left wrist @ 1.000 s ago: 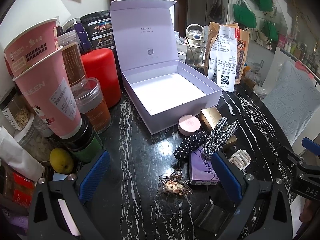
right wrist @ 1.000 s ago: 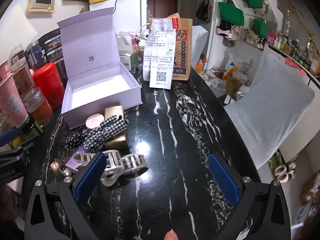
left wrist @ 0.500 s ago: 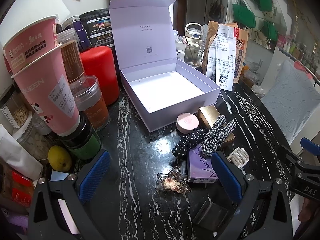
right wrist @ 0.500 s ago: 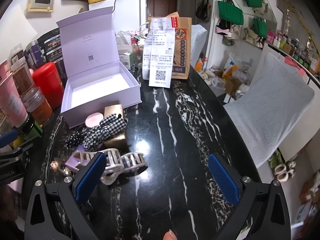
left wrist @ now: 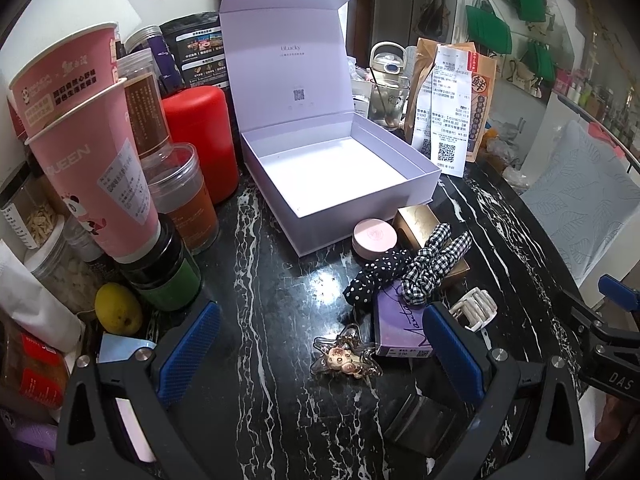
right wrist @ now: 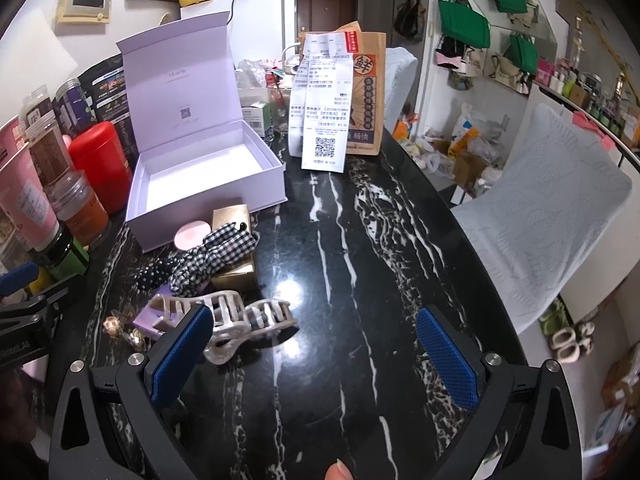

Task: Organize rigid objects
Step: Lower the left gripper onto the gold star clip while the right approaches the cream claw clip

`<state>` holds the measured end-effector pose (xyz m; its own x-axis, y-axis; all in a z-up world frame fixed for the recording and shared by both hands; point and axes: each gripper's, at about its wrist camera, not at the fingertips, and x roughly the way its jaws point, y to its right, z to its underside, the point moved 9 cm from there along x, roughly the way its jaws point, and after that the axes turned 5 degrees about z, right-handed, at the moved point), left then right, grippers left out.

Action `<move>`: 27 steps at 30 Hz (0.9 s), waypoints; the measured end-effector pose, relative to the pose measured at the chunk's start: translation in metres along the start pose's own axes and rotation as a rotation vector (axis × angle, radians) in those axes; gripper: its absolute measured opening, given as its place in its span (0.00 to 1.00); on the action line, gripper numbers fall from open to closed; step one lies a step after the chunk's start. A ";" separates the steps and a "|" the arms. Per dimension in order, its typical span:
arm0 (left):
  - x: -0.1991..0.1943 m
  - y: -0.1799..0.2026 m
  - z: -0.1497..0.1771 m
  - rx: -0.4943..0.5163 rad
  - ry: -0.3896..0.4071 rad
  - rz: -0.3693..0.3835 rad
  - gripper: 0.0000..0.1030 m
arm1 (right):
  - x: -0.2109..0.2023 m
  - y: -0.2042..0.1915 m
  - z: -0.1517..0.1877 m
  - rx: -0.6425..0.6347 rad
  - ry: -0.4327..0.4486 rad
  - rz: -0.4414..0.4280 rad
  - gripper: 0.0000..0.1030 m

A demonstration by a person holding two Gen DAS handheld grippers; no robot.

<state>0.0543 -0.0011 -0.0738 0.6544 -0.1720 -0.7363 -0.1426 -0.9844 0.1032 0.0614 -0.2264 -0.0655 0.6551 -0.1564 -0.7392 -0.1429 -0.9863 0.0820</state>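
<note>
1. Both pairs of fingers are spread wide with nothing between them: my left gripper (left wrist: 320,350) hovers low over the black marble desk (left wrist: 256,288), and my right gripper (right wrist: 316,360) hovers over its bare right half.
2. Far left in the left wrist view, stacked pink paper cups (left wrist: 92,152) lean among jars, with a green-labelled jar (left wrist: 164,276) and a lemon (left wrist: 118,308) just below them.
3. Right of the cups, a red canister (left wrist: 200,140) stands beside the lilac gift box (left wrist: 340,184), whose lid is propped upright and whose tray holds nothing.
4. Just in front of the box lie a round pink compact (left wrist: 374,238) and a gold box (left wrist: 420,220), the two touching or nearly so.
5. A polka-dot scrunchie (left wrist: 372,276) and a gingham scrunchie (left wrist: 432,264) are draped across the gold box and a purple booklet (left wrist: 400,332).
6. A star-shaped keychain (left wrist: 346,354) lies on the desk just left of the booklet, between my left fingertips in that view.
7. A pale hair claw clip (right wrist: 236,320) rests on the desk right of the booklet; in the right wrist view it sits just beside my right gripper's left pad (right wrist: 180,354), partly behind it.
8. At the back, a brown paper bag (right wrist: 368,92) with long receipts stands to the right of the box.
</note>
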 end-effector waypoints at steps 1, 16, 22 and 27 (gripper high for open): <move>-0.001 0.000 0.001 0.001 0.000 0.000 1.00 | 0.000 -0.001 0.000 -0.001 0.000 -0.003 1.00; 0.009 -0.004 0.026 -0.008 -0.061 0.032 1.00 | 0.004 -0.005 0.017 -0.003 -0.025 -0.034 1.00; 0.021 -0.003 0.041 -0.012 -0.105 0.046 1.00 | 0.014 -0.007 0.029 0.008 -0.056 -0.062 1.00; 0.034 -0.003 0.052 -0.029 -0.148 0.058 1.00 | 0.024 -0.010 0.037 0.010 -0.080 -0.092 1.00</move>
<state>0.0387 -0.0019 -0.1343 0.5292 -0.2230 -0.8187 -0.1542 -0.9741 0.1656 0.0507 -0.2187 -0.1086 0.6047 -0.0604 -0.7941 -0.0925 -0.9957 0.0053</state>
